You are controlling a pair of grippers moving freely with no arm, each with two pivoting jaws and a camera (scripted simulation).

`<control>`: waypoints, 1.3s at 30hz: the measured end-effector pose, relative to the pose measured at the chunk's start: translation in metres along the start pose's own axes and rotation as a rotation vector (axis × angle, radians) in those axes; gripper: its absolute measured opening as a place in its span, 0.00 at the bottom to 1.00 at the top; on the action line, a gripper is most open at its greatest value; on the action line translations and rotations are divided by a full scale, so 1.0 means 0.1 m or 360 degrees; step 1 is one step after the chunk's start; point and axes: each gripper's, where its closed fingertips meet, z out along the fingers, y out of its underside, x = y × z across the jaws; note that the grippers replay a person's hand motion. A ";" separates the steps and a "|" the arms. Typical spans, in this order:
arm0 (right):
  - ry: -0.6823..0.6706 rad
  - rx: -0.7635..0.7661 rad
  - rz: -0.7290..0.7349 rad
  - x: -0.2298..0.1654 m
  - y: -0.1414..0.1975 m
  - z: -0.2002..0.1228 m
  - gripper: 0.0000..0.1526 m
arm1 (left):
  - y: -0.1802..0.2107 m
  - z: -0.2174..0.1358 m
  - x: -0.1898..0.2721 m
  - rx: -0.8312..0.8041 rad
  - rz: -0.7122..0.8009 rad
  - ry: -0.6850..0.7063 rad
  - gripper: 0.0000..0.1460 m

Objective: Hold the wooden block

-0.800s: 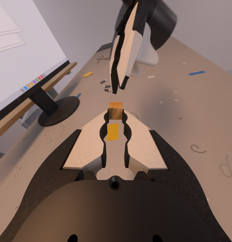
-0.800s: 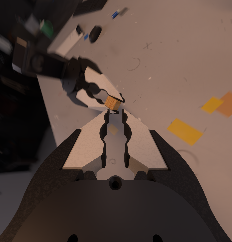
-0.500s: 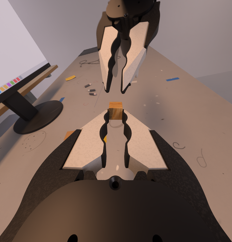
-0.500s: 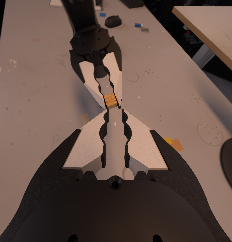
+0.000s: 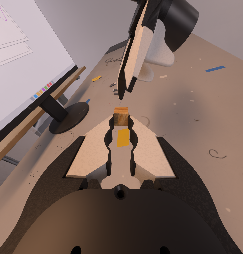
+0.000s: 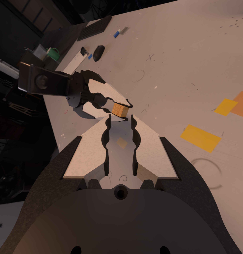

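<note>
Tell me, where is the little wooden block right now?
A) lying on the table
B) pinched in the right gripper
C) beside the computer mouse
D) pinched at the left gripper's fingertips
D: the wooden block sits clamped between the left gripper tips, above the table; the right gripper is empty.

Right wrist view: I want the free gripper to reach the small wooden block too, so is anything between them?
Nothing visible. The small wooden block sits clamped at the left gripper tips, just beyond the open right gripper; only a small gap above the pale worktable separates them.
</note>
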 end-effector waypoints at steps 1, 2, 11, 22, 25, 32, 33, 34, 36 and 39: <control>0.0031 -0.0003 0.0002 0.01 0.00 0.00 0.16 | 0.00 0.00 0.00 0.0002 -0.0001 0.0003 0.13; 0.0049 -0.0014 -0.0008 0.02 0.00 0.00 0.13 | 0.00 0.00 0.00 0.0006 -0.0005 0.0007 0.13; -0.0066 -0.0187 -0.1230 -0.12 0.14 -0.08 0.11 | -0.08 -0.04 0.24 0.0081 -0.0146 0.0344 0.13; -0.0057 -0.0022 0.0042 0.06 0.04 -0.07 0.25 | 0.05 0.02 0.08 -0.0039 -0.0034 0.0114 0.13; -0.0059 -0.0093 0.0131 0.08 0.13 -0.01 0.20 | 0.07 0.04 0.08 -0.0062 -0.0007 0.0089 0.13; -0.0019 -0.0285 -0.0609 0.24 0.41 0.09 0.11 | 0.31 0.09 0.26 -0.0238 -0.0092 0.0348 0.12; -0.0026 -0.0281 -0.0793 0.28 0.47 0.11 0.11 | 0.37 0.10 0.30 -0.0273 -0.0103 0.0403 0.13; -0.0019 -0.0257 -0.0953 0.33 0.53 0.12 0.11 | 0.42 0.12 0.33 -0.0306 -0.0113 0.0441 0.13; 0.0018 -0.0171 -0.1065 0.41 0.58 0.15 0.11 | 0.50 0.17 0.35 -0.0346 -0.0092 0.0436 0.12; -0.0042 -0.0015 -0.0696 0.48 0.56 0.17 0.17 | 0.61 0.23 0.33 -0.0373 -0.0026 0.0393 0.12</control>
